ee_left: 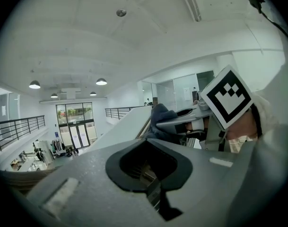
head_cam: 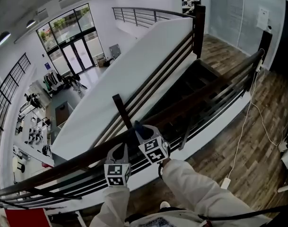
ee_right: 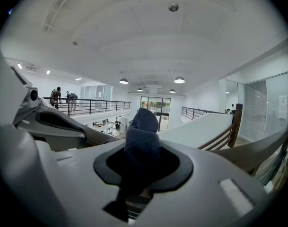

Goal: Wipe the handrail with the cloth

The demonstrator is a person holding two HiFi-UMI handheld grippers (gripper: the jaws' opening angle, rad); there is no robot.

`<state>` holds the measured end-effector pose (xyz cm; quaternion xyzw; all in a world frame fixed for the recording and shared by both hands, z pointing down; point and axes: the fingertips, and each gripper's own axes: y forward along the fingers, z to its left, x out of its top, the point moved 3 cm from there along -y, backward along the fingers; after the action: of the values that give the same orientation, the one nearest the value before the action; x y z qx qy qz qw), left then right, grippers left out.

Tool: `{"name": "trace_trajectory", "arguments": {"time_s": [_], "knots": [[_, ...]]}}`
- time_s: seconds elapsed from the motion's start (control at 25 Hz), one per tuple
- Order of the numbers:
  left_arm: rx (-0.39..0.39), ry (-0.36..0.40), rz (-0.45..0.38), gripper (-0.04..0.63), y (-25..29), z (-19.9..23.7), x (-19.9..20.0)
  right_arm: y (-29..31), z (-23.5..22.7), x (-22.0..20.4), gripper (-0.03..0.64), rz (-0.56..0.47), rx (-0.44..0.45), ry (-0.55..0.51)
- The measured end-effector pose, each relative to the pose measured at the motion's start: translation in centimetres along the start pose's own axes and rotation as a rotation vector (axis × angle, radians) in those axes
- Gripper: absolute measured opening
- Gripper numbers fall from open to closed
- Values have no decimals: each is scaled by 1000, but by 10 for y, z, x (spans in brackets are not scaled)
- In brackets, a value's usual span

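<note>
The dark wooden handrail [head_cam: 200, 98] runs slantwise from the low left to the far right, along the edge of an upper floor, with thinner dark bars under it. Behind the handrail there is a white sloping wall, and far below it a hall with glass doors.

The person's arms in white sleeves [head_cam: 200, 188] reach to the handrail from the near side. Both tools are at the handrail close to a dark post [head_cam: 122, 110] which stands up behind it.

The right tool [head_cam: 140, 132] is above the handrail, and its jaws are closed on the dark blue cloth [head_cam: 137, 125]. In the right gripper view the cloth [ee_right: 143, 131] stands up as a rounded bundle out of the right tool [ee_right: 143, 164], and the handrail [ee_right: 262, 148] passes at the right.

The left tool [head_cam: 119, 148] is just beside the right one, nearer to the low end of the handrail. In the left gripper view its jaws [ee_left: 148, 167] are together and nothing is between them. The same view shows the cloth [ee_left: 160, 115] at the front of the right tool.
</note>
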<state>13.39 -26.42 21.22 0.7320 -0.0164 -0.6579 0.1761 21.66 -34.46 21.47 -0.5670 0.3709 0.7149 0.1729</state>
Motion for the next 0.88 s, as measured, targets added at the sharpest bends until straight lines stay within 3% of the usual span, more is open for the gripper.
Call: {"name": "trace_trajectory", "arguments": {"time_s": [0.48,0.88], "knots": [[-67,17,0,0,24,-26,15,-24,-127,-15,109,4,-96,64],[-108,39,1,0,39,-43,17,-41,-204,-26,109,21,-185,69]]}}
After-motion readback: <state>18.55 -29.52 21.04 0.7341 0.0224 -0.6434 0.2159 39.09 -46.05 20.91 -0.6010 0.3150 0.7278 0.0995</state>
